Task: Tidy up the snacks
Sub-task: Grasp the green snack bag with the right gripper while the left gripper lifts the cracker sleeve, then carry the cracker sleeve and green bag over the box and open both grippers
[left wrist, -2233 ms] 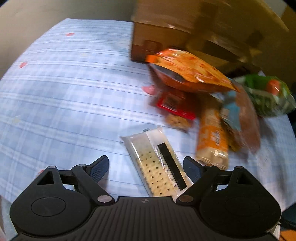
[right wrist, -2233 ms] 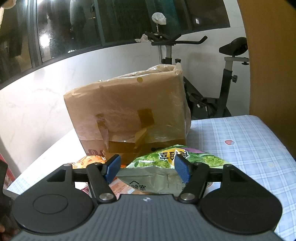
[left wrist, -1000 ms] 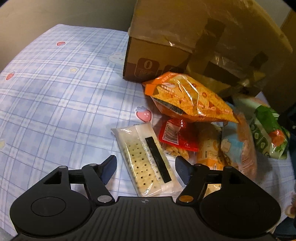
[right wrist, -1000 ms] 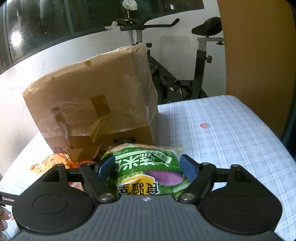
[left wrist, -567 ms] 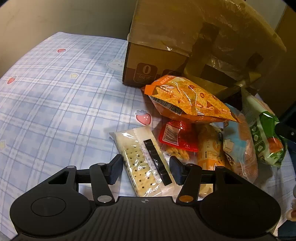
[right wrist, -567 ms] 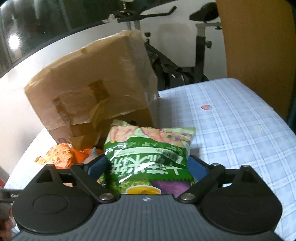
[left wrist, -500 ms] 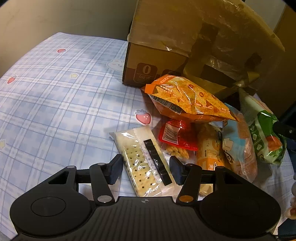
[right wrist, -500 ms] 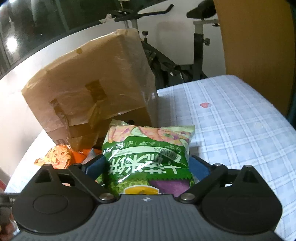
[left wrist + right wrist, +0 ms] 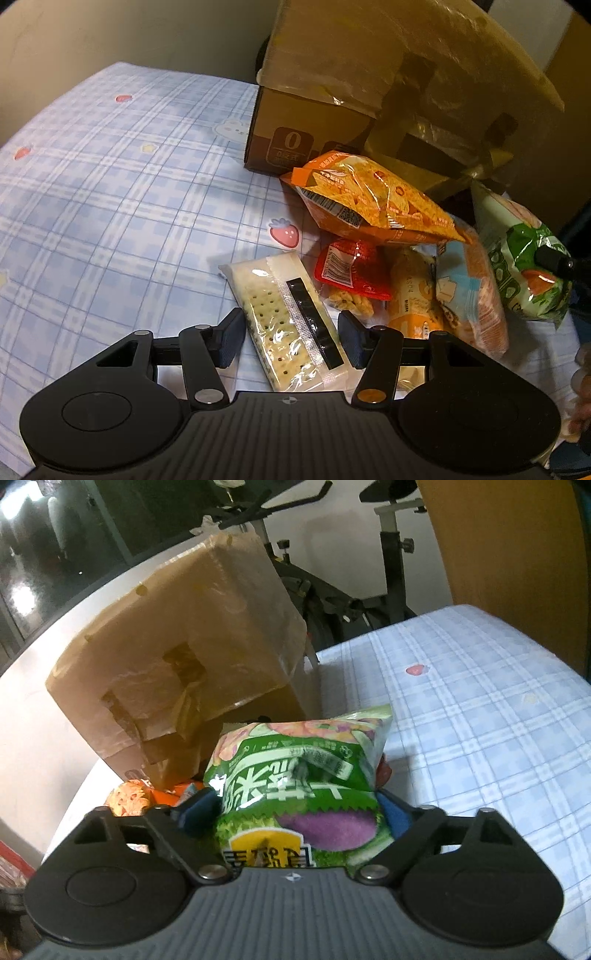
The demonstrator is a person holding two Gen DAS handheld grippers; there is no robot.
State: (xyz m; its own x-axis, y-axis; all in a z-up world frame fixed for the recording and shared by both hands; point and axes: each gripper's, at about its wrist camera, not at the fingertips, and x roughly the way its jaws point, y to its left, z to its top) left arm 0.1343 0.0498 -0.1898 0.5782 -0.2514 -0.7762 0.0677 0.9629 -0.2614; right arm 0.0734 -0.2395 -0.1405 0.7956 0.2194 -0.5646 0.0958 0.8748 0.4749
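A clear pack of crackers (image 9: 291, 321) lies on the blue plaid cloth (image 9: 110, 221). My left gripper (image 9: 291, 338) straddles its near end, jaws close to its sides with a small gap still showing. My right gripper (image 9: 295, 808) is shut on a green snack bag (image 9: 299, 768), which also shows in the left wrist view (image 9: 524, 266) at the far right. An orange chip bag (image 9: 369, 199), a small red packet (image 9: 351, 269) and two more snack packs (image 9: 465, 295) lie in a pile between them.
A taped cardboard box (image 9: 369, 92) stands behind the pile, and shows in the right wrist view (image 9: 184, 657). An exercise bike (image 9: 332, 572) stands beyond the table's far edge. A wooden panel (image 9: 509, 554) rises at right.
My left gripper's jaws have narrowed around the cracker pack. My right gripper closed on the green bag and has tilted it up off the pile.
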